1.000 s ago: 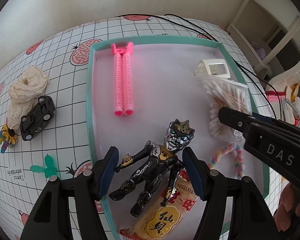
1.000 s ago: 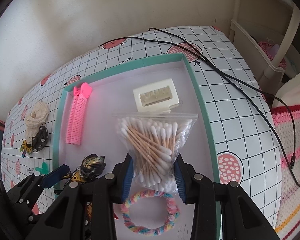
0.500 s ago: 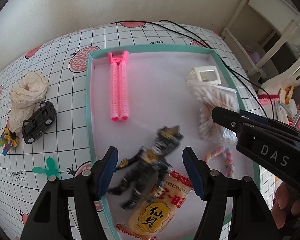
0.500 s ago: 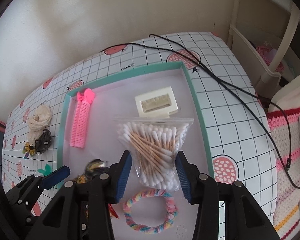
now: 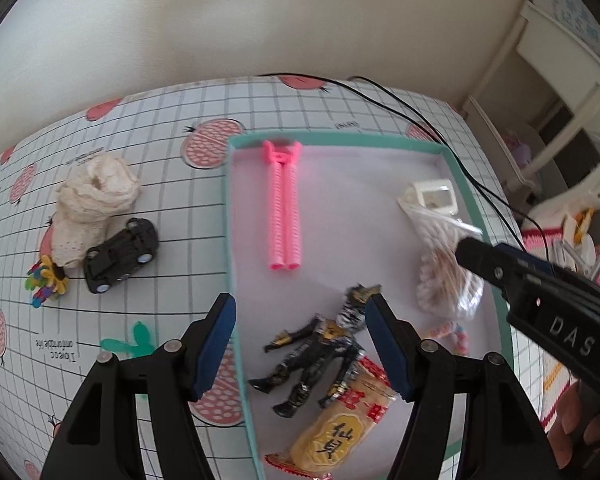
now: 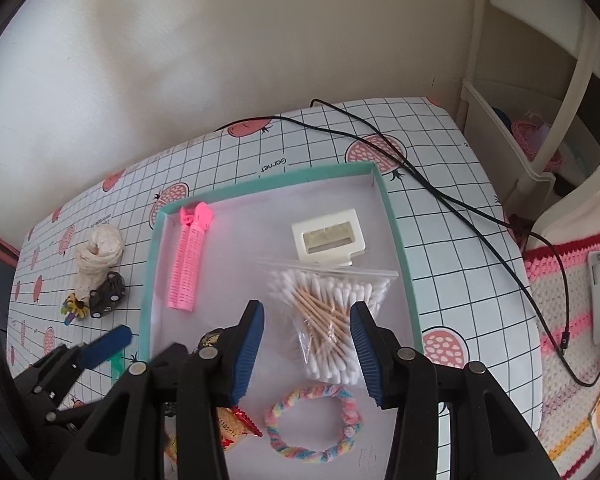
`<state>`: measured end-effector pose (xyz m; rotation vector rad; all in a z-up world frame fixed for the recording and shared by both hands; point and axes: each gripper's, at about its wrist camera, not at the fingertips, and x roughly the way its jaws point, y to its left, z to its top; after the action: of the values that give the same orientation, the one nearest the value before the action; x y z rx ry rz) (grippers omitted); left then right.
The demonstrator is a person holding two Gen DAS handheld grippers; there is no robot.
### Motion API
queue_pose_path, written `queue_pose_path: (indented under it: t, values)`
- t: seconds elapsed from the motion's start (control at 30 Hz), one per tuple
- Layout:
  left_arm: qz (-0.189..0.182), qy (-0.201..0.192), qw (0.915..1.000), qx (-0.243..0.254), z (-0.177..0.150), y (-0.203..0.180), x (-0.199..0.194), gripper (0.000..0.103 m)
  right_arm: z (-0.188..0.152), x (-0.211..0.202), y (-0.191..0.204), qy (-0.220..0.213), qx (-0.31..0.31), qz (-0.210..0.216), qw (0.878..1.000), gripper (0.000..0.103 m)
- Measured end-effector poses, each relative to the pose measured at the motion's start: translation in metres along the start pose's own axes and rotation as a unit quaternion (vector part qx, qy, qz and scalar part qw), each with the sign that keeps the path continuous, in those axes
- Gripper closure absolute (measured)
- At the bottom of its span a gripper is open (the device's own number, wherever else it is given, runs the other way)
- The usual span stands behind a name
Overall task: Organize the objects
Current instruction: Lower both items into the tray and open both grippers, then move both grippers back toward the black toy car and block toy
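Left gripper [image 5: 298,344] and right gripper [image 6: 308,344], jaws apart and empty, above the tray's [image 6: 400,256] near edge; toy figure [image 5: 320,352] and cotton-swab bag [image 6: 332,320] lie inside.

Two hand-held grippers, both matte black plastic with ribbed blue pads lining the inner faces of their fingers [image 5: 216,344]. Silver screw heads dot the joints of the left gripper [image 5: 300,344] and the right gripper [image 6: 308,348] alike. The right unit's body — seen side-on from the left camera — carries raised white lettering, "DAS". A person's fingertips [image 5: 576,436] show at its grip.
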<state>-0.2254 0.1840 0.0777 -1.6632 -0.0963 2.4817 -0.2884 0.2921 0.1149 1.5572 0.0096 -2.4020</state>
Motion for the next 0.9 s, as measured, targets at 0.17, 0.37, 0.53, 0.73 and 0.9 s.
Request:
queue_pose_path:
  t: [0.17,0.37,0.53,0.73,0.9]
  values:
    - [0.013,-0.014,0.9994,-0.027,0.003,0.017,-0.004,0.035,-0.001,0.002,0.005,-0.004,-0.008,0.005,1.000,0.052]
    - [0.021,-0.029,0.9981,-0.051,0.007,0.035,-0.009,0.026,-0.001,0.003,0.010,-0.010,-0.013,0.007,1.000,0.038]
    - [0.029,-0.042,0.9968,-0.060,0.007,0.042,-0.012,0.013,-0.002,0.004,0.014,-0.014,-0.016,0.007,1.000,0.024]
    - [0.036,-0.053,0.9953,-0.072,0.008,0.052,-0.014,0.005,-0.002,0.007,0.019,-0.017,-0.023,0.006,1.000,0.007]
    - [0.046,-0.066,0.9938,-0.077,0.007,0.062,-0.019,0.005,-0.002,0.009,0.023,-0.021,-0.027,0.007,0.999,0.000]
